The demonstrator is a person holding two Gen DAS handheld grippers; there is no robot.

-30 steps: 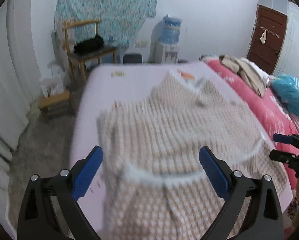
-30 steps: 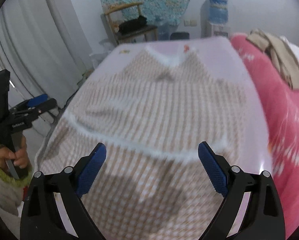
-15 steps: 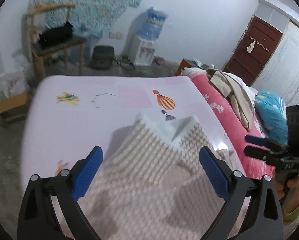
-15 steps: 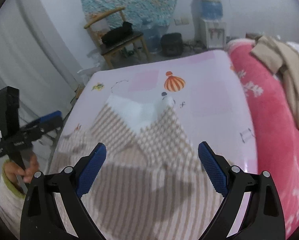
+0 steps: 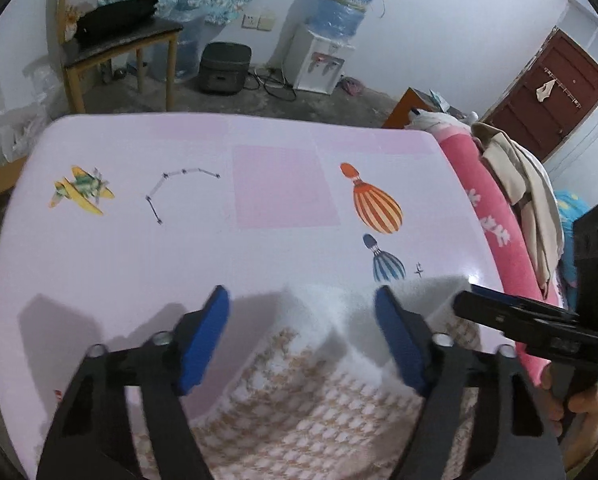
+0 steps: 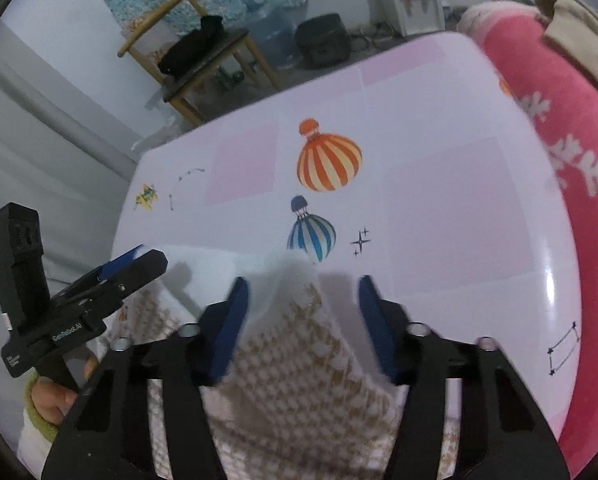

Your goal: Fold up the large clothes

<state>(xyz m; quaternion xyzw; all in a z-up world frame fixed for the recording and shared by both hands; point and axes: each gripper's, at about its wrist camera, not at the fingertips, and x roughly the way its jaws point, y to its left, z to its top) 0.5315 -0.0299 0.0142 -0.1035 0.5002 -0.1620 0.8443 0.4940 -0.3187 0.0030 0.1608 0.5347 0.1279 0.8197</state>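
Observation:
A brown-and-white houndstooth fleece garment [image 5: 319, 408] lies on a pale pink mat [image 5: 179, 248], its fluffy white collar [image 5: 319, 308] at the far end. In the left wrist view my left gripper [image 5: 301, 332] hovers low over the collar's left part. Its jaws are closing with the collar between them, and the pads stand clear of it. In the right wrist view my right gripper [image 6: 303, 320] straddles the collar's right point [image 6: 295, 280]. Its jaws are closing too, with a gap on either side of the cloth. Each gripper shows in the other's view: right gripper [image 5: 519, 320], left gripper [image 6: 131, 268].
A rolled pink blanket [image 5: 495, 232] with beige clothes [image 5: 527, 200] on it lines the mat's right side. Beyond the mat's far edge stand a wooden chair [image 5: 111, 40], a dark box [image 5: 225, 68] and a water dispenser [image 5: 323, 60]. A brown door [image 5: 559, 92] is at the far right.
Both grippers have travelled forward over the garment to its collar and dropped lower. Both pairs of jaws have narrowed from wide open. More bare mat shows ahead.

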